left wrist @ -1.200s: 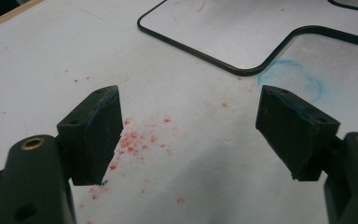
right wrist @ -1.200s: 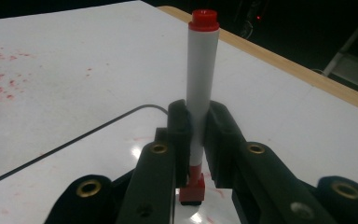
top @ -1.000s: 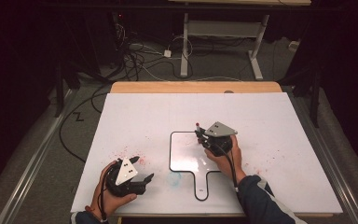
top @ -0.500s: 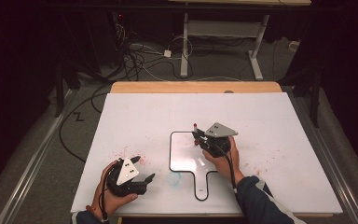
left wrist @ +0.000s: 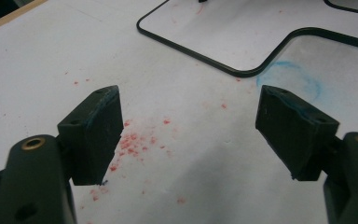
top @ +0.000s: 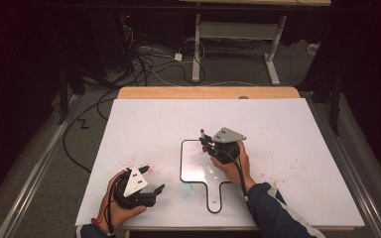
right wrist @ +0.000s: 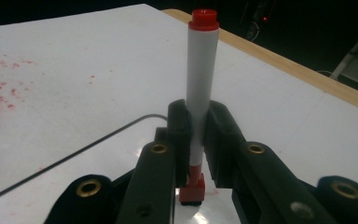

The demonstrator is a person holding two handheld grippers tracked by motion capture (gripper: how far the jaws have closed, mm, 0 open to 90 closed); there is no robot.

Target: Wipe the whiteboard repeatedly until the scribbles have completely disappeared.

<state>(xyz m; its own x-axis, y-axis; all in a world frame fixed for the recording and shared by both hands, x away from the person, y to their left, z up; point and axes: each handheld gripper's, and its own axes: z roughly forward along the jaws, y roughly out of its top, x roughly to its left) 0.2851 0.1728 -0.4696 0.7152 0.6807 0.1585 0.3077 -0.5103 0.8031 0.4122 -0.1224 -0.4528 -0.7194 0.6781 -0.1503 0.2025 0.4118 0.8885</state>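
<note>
Standing upright between pinched jaws, a red-capped marker (right wrist: pixel 200 88) was held by the right gripper (right wrist: pixel 196 133), its lower end down at the whiteboard (top: pixel 193 168). In the high view that gripper (top: pixel 217 144) was seen over the board's upper right corner, on the white table (top: pixel 287 129). The left gripper (top: pixel 151 191) was held low near the table's front left edge, well apart from the board, its jaws spread wide with nothing between them. Red specks (left wrist: pixel 133 140) were scattered on the table beneath them, and a faint blue smear (left wrist: pixel 298 77) lay just beside the board's black rim
</note>
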